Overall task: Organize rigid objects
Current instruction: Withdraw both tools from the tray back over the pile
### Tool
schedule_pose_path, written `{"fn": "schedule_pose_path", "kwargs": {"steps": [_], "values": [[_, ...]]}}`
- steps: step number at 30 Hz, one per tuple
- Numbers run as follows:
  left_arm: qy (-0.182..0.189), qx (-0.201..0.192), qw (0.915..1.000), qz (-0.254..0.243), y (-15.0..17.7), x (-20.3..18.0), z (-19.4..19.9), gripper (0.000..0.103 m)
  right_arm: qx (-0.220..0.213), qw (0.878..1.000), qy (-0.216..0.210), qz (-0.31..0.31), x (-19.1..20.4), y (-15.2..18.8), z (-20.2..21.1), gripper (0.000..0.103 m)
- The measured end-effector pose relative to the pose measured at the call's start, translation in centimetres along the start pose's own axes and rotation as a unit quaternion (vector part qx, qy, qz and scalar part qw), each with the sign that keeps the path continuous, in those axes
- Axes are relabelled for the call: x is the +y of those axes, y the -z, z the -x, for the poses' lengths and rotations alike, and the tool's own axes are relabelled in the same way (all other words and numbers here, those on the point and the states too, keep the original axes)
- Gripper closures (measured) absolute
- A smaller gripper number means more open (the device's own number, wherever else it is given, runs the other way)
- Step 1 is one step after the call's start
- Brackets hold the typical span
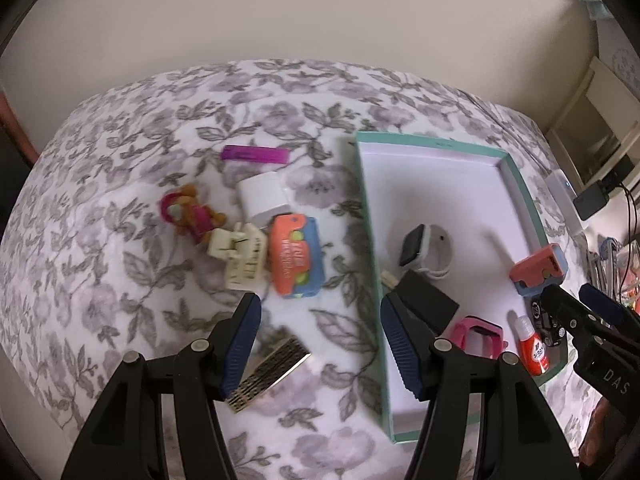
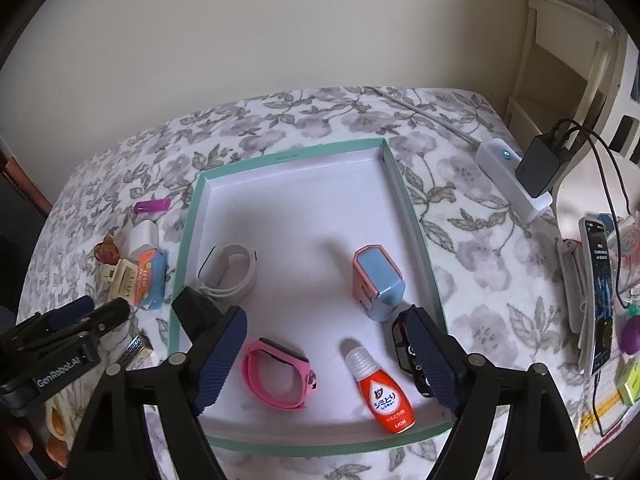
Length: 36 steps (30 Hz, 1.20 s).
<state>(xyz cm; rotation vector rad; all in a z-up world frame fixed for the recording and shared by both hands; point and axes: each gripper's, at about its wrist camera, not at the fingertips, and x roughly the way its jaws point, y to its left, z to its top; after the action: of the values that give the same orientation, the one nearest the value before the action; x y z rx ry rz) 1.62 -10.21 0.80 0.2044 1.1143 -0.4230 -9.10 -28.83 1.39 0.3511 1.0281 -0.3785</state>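
A teal-rimmed white tray (image 2: 416, 216) (image 1: 520, 184) lies on the floral cloth. In it are a white watch (image 2: 228, 270) (image 1: 424, 250), a pink watch (image 2: 278, 372), an orange bottle (image 2: 386, 392), a pink-and-blue case (image 2: 376, 284), a black box (image 2: 196, 308) and a dark toy car (image 2: 404, 348). Left of the tray lie an orange-and-blue pack (image 1: 294, 258), a cream clip (image 1: 240, 256), a white box (image 1: 262, 196), a purple bar (image 1: 256, 155), a small doll (image 1: 188, 210) and a patterned flat piece (image 1: 268, 368). My left gripper (image 1: 320, 320) is open above the cloth. My right gripper (image 2: 324, 344) is open above the tray.
A white power strip (image 2: 512, 176) with a black charger (image 2: 538, 166) sits right of the tray. A phone (image 2: 600, 292) and small items lie at the far right. A wall runs behind the table. Yellow-handled scissors (image 2: 56, 420) lie at lower left.
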Motion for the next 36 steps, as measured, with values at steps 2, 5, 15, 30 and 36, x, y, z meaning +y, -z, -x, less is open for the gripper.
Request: {"fn": "schedule_pose_path", "kwargs": {"steps": [2,5,15,30,36], "values": [[-0.008,-0.006,0.9999,0.000,0.3,0.6,0.4,0.038,-0.001,1.000,0.001,-0.001,0.1,0.1,0.1,0.017],[-0.015,-0.014,0.9998,-0.001,0.6,1.3,0.9,0.027,-0.001,1.000,-0.004,-0.006,0.2,0.2,0.1,0.013],[-0.015,-0.036,0.9990,0.023,1.1,3.1,2.0,0.010,-0.011,1.000,0.000,0.005,1.3,0.7,1.0,0.005],[-0.044,-0.082,0.9903,0.104,0.3,9.5,2.9,0.006,-0.027,0.998,-0.042,0.039,7.6,0.6,1.3,0.004],[-0.067,-0.045,0.9883,0.129,0.6,12.2,1.9,0.006,-0.014,0.995,-0.058,0.083,11.9,1.4,0.2,0.004]]}}
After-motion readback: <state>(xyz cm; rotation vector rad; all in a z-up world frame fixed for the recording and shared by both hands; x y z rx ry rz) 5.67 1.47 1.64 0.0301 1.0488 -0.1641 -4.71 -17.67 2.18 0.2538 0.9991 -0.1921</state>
